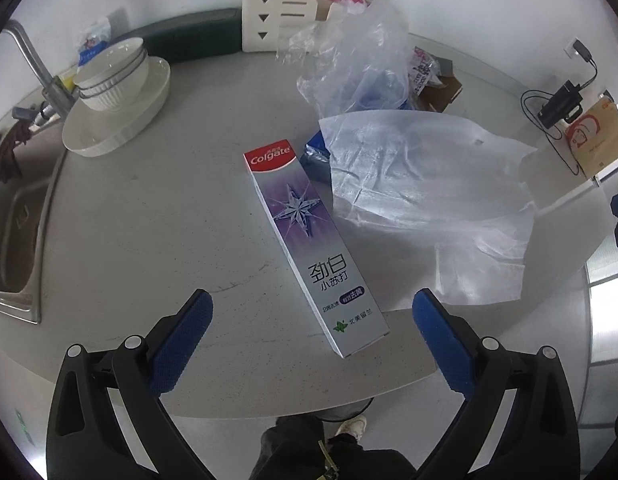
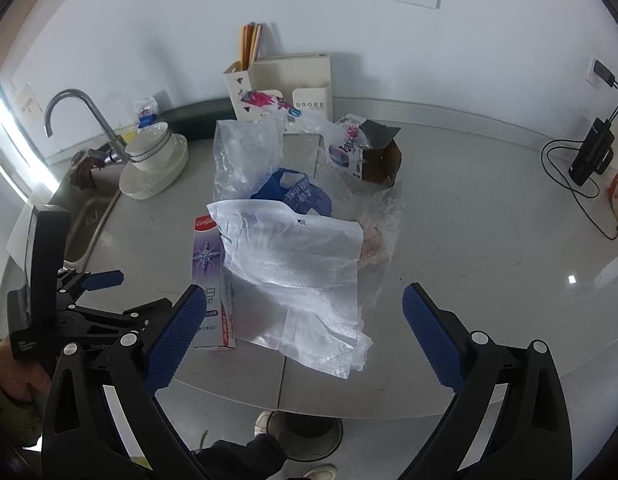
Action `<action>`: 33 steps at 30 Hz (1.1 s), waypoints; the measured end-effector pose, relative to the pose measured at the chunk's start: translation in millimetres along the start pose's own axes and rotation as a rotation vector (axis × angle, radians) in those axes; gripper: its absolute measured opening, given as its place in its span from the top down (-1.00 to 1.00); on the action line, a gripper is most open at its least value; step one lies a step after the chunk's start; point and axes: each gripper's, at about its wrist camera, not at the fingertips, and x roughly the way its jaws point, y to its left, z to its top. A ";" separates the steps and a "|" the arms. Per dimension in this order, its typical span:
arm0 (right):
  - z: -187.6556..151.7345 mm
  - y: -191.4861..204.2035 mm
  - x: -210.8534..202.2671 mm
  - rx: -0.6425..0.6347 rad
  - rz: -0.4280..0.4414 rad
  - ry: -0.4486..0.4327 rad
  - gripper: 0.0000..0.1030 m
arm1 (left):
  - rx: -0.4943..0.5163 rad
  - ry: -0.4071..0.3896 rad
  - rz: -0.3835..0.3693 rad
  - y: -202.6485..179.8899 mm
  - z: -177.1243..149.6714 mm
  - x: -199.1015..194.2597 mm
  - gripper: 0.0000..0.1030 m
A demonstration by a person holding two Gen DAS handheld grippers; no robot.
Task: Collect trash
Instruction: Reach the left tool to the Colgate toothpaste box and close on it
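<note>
Both your left tool [image 1: 313, 336] and right tool [image 2: 305, 332] hang spread wide and empty over the bench [image 1: 149, 216] edge, the Colgate toothpaste box [image 1: 309, 240] lying flat just ahead, a crumpled white plastic sheet [image 2: 293, 264] beside it, a clear bag [image 2: 245, 152] behind.

Silver-purple toothpaste box [image 1: 315, 246] with red end and star pattern, blue bag [image 2: 297, 194], white bowls [image 1: 113, 74]

Black grippers [image 1: 312, 308]; blue dimpled pads [image 2: 177, 330]; silver screws
</note>
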 end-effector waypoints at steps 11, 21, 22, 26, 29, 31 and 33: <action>12.5 -20.4 54.7 0.068 -0.008 0.094 -0.93 | 0.032 0.112 0.051 -4.8 19.7 66.9 -0.89; 14.2 -19.8 91.6 0.084 0.055 0.211 -0.59 | 0.012 0.159 0.012 6.8 28.4 84.5 -0.79; 13.2 -19.8 94.0 0.088 0.058 0.220 -0.53 | 0.015 0.169 0.004 5.9 29.5 86.6 -0.76; 11.2 -15.2 99.3 0.091 0.064 0.241 0.06 | 0.017 0.174 -0.014 3.2 33.2 90.2 -0.63; 10.0 -10.9 97.7 0.071 0.066 0.241 0.70 | 0.037 0.167 -0.032 -1.3 34.6 86.2 -0.35; 8.5 -7.9 96.4 0.058 0.063 0.240 0.76 | 0.050 0.164 -0.048 -3.4 36.0 84.5 -0.20; 7.0 -7.3 94.9 0.058 0.068 0.235 0.85 | 0.047 0.165 -0.054 -6.6 35.1 83.4 -0.18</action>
